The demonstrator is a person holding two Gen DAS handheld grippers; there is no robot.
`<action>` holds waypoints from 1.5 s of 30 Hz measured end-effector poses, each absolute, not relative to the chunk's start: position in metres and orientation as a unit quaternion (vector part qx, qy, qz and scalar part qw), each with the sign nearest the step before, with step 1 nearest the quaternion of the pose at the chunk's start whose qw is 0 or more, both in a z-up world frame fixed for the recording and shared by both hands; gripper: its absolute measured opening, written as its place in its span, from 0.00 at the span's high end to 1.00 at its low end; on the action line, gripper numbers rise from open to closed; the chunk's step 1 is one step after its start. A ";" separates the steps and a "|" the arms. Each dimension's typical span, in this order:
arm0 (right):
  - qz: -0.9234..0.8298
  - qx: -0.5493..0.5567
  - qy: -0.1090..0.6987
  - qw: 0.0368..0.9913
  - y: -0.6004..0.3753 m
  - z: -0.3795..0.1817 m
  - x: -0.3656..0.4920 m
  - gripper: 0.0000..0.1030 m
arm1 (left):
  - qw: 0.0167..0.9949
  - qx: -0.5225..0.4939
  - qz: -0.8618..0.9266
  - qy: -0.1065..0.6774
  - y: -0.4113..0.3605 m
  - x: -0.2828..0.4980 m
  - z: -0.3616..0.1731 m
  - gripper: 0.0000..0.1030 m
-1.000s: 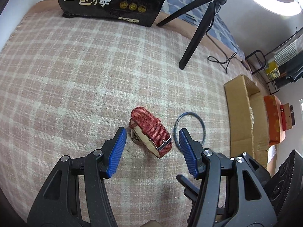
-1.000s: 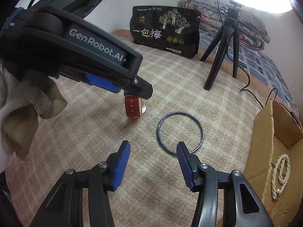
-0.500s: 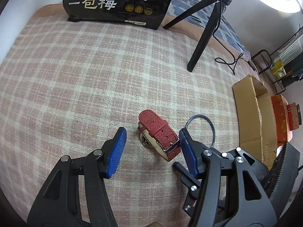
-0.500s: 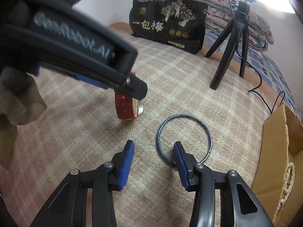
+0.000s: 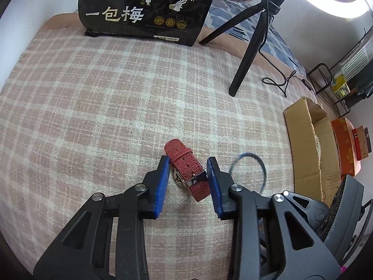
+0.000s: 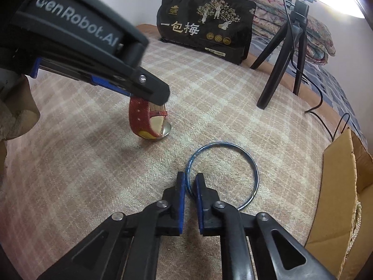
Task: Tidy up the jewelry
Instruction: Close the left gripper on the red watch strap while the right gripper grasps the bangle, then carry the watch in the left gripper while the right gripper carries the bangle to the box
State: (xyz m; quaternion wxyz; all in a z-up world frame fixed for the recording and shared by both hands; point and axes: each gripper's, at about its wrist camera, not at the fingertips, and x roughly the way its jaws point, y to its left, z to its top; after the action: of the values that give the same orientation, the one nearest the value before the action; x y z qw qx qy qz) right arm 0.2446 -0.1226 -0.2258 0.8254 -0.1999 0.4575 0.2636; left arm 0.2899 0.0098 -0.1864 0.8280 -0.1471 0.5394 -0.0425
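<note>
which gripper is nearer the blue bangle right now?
Right. The right gripper has its jaws closed on the near rim of the blue bangle. The left gripper sits beside it, its jaws straddling the red watch.

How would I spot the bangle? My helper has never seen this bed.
On the pink plaid blanket, look between the cardboard box and the red-strapped watch. The blue bangle lies flat there, its near rim pinched by the right gripper: a thin, empty ring.
</note>
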 end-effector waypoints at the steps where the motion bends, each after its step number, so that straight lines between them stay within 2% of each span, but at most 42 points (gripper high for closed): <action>1: 0.262 -0.198 0.459 0.825 -0.124 -0.225 0.245 0.98 | 0.828 -0.147 -0.043 0.539 0.010 0.290 -0.186 0.68; 6: 0.264 -0.176 0.467 0.825 -0.130 -0.221 0.243 0.99 | 0.831 -0.145 -0.044 0.536 0.015 0.286 -0.184 0.70; 7: 0.266 -0.171 0.468 0.826 -0.131 -0.219 0.242 0.99 | 0.831 -0.146 -0.043 0.535 0.016 0.285 -0.184 0.72; 29: 0.286 -0.110 0.434 0.847 -0.139 -0.157 0.211 0.99 | 0.851 -0.140 -0.050 0.503 0.038 0.256 -0.151 0.73; 45: 0.252 -0.085 0.398 0.878 -0.189 -0.105 0.186 0.99 | 0.866 -0.126 -0.099 0.474 -0.001 0.228 -0.114 0.73</action>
State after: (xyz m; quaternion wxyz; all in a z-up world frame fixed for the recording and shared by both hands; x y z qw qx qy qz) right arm 0.1859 -0.1895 -0.1051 0.8778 -0.0848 0.3982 0.2524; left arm 0.2276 -0.0009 -0.1140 0.8658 -0.1258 0.4741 -0.0995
